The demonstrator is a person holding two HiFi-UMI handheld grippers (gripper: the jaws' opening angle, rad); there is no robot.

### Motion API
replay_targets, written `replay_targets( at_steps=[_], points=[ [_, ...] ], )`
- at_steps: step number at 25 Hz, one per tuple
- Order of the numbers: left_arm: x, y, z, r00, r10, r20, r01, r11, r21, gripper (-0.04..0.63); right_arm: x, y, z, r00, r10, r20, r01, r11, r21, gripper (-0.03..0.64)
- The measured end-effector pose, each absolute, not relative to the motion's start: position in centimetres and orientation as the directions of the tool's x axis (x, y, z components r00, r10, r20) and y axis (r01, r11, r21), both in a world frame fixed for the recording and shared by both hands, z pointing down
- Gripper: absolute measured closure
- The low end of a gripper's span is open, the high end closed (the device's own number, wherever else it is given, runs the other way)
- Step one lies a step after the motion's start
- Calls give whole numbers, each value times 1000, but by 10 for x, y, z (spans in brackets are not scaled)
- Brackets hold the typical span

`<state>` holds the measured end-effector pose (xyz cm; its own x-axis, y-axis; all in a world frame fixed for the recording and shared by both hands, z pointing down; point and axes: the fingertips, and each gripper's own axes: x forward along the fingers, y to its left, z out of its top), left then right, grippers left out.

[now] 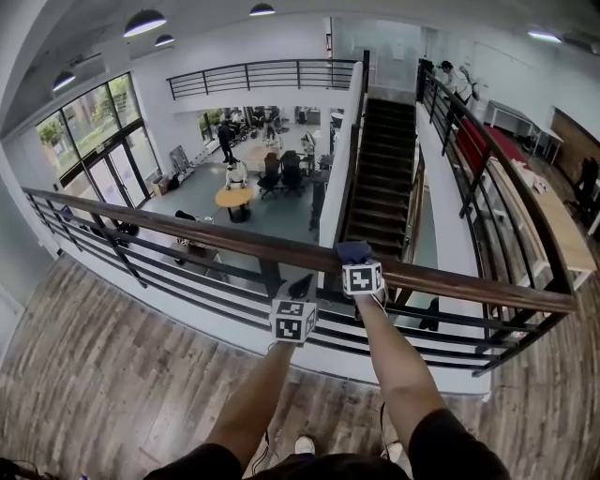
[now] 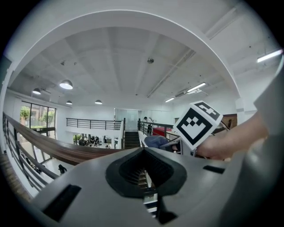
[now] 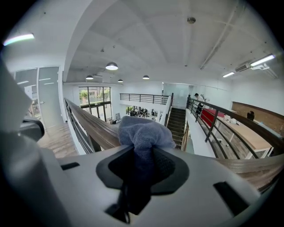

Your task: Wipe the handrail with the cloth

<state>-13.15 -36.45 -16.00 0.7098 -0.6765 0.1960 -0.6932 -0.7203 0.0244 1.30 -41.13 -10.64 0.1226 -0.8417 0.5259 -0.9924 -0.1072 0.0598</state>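
Floor: a wood-plank floor (image 1: pixel 112 375) is stretching across the upper landing.
Windows: tall windows (image 1: pixel 94 122) are letting in daylight at the left.
Lights: dome pendant lamps (image 1: pixel 145 21) are hanging from the white ceiling (image 2: pixel 133 57).
Stairs: a dark staircase (image 1: pixel 380 178) is running down to the lower hall.
Furniture: a round table (image 1: pixel 233 198) and office chairs (image 1: pixel 281 173) are standing below.

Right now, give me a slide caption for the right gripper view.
Right gripper clamps a bunched blue-grey cloth at the wooden handrail overlooking an office atrium.
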Motion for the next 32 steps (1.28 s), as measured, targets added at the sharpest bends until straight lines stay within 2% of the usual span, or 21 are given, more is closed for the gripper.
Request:
replay_targets(
  at_steps=[13, 21, 32],
  points=[
    [22, -286, -169, 765, -613, 196, -628, -778, 18, 598, 161, -317, -115, 191, -848, 494, -982, -170, 86, 523],
    [114, -240, -172, 798, -566, 206, -580, -815, 8, 598, 266, -264, -119, 239, -834, 497, -965, -260, 28, 523],
    [233, -175, -159, 818, -528, 229, -547, -836, 28, 598, 376, -187, -110, 256, -836, 485, -960, -280, 24, 523]
  ],
)
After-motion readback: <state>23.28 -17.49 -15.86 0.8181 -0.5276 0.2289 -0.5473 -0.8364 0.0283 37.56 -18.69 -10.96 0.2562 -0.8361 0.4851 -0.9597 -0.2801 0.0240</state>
